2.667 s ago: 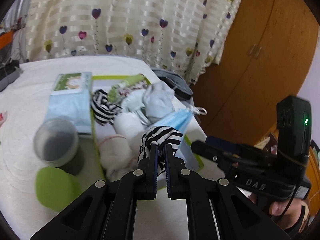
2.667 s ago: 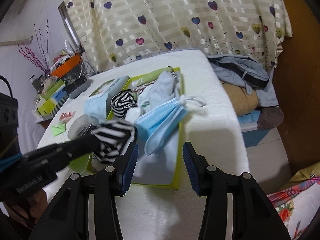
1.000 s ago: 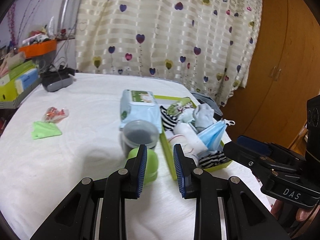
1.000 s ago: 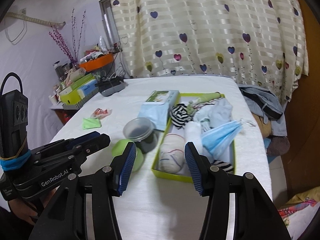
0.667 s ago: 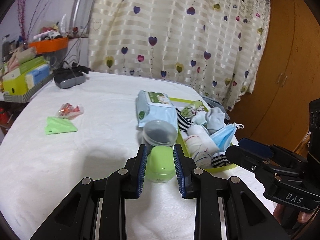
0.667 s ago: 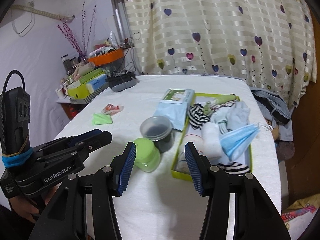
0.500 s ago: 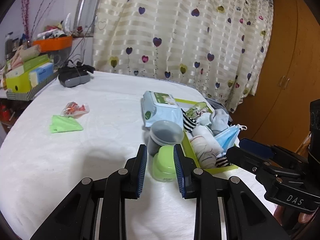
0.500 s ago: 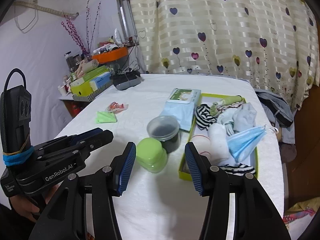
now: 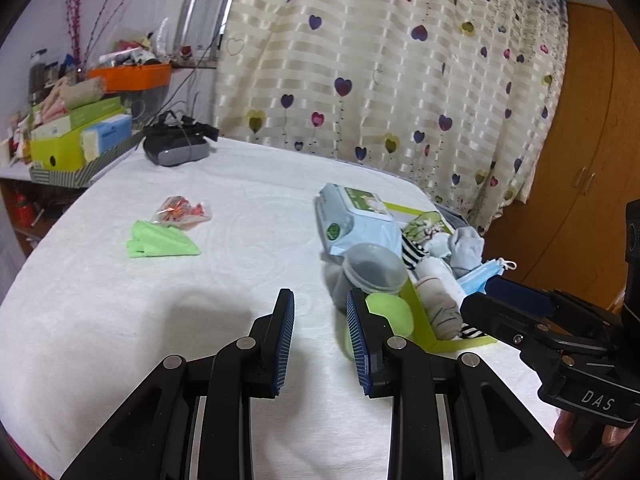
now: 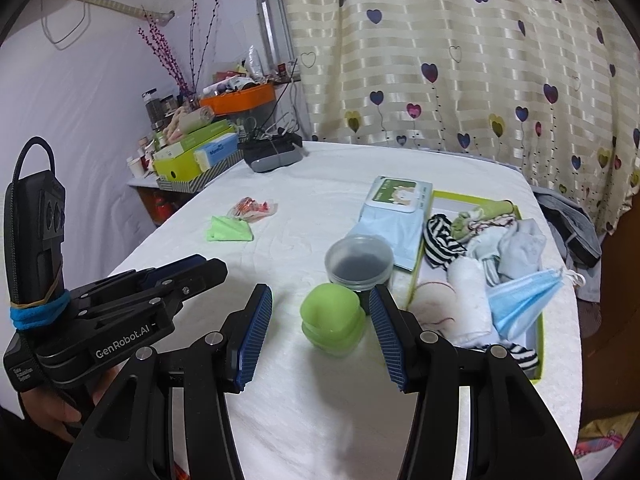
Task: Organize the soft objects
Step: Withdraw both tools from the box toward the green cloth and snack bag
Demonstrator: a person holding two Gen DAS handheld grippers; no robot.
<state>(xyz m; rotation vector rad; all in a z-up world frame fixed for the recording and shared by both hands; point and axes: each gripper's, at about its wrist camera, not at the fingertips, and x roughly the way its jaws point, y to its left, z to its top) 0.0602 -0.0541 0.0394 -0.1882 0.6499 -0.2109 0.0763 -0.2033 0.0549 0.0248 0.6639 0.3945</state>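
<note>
A lime-green tray (image 10: 539, 340) on the white bed holds soft things: a striped sock (image 10: 438, 240), a white rolled sock (image 10: 470, 292), a pale blue sock (image 10: 520, 248), a blue face mask (image 10: 524, 300) and a second striped sock (image 10: 516, 354) at its near corner. A green folded cloth (image 9: 160, 240) lies apart on the left of the bed. My left gripper (image 9: 320, 300) is open over bare bedcover, with nothing between its fingers. My right gripper (image 10: 320, 290) is open too, hovering short of a green round tub (image 10: 332, 316).
A grey lidded container (image 10: 359, 258) and a wet-wipes pack (image 10: 396, 208) stand against the tray's left side. A red snack packet (image 9: 182, 212) lies by the green cloth. A dark headset (image 9: 176, 148) sits at the far edge; a cluttered shelf stands left, a wardrobe right.
The striped sock that my left gripper held now lies in the tray. Both grippers have since drawn back from the tray and swung left, staying open.
</note>
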